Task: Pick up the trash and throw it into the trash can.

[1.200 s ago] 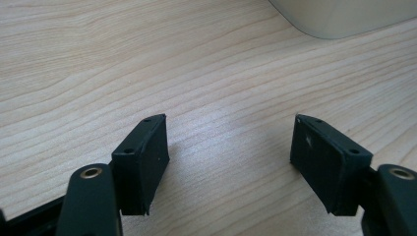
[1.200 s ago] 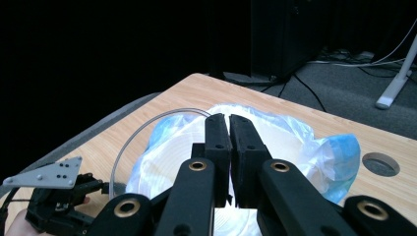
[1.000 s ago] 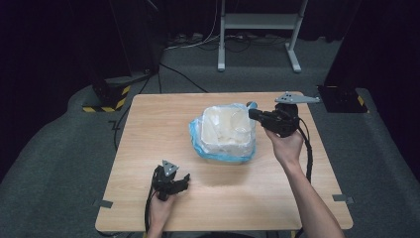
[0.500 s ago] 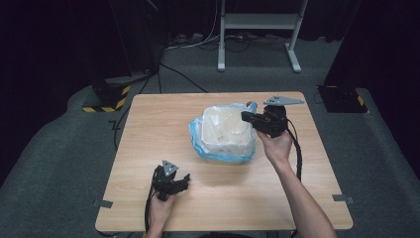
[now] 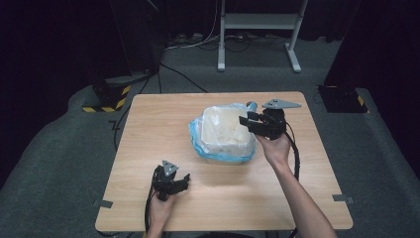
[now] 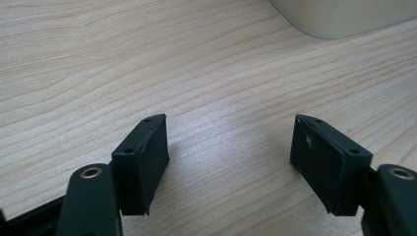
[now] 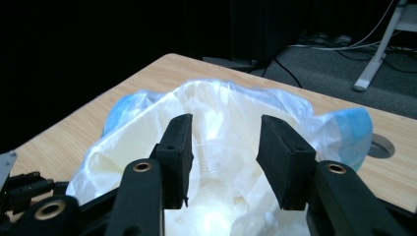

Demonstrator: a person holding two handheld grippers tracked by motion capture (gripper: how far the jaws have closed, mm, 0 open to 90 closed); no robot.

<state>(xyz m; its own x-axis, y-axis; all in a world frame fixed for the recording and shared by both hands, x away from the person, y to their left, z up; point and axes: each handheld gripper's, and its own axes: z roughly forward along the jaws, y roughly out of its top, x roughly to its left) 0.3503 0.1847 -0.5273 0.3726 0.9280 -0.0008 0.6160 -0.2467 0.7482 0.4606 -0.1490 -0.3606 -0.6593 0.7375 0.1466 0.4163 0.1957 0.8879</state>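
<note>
The right claw (image 5: pixel 247 120), just opening with nothing gripped above the bag (image 5: pixel 198 136), could snag and pull it off the bin (image 5: pixel 225 154).

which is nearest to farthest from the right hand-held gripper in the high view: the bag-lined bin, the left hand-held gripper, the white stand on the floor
1. The bag-lined bin, right under the open jaws of the right hand-held gripper, mid-table.
2. The left hand-held gripper, near the table's front edge, to the left.
3. The white stand, on the floor beyond the table's far edge.
</note>
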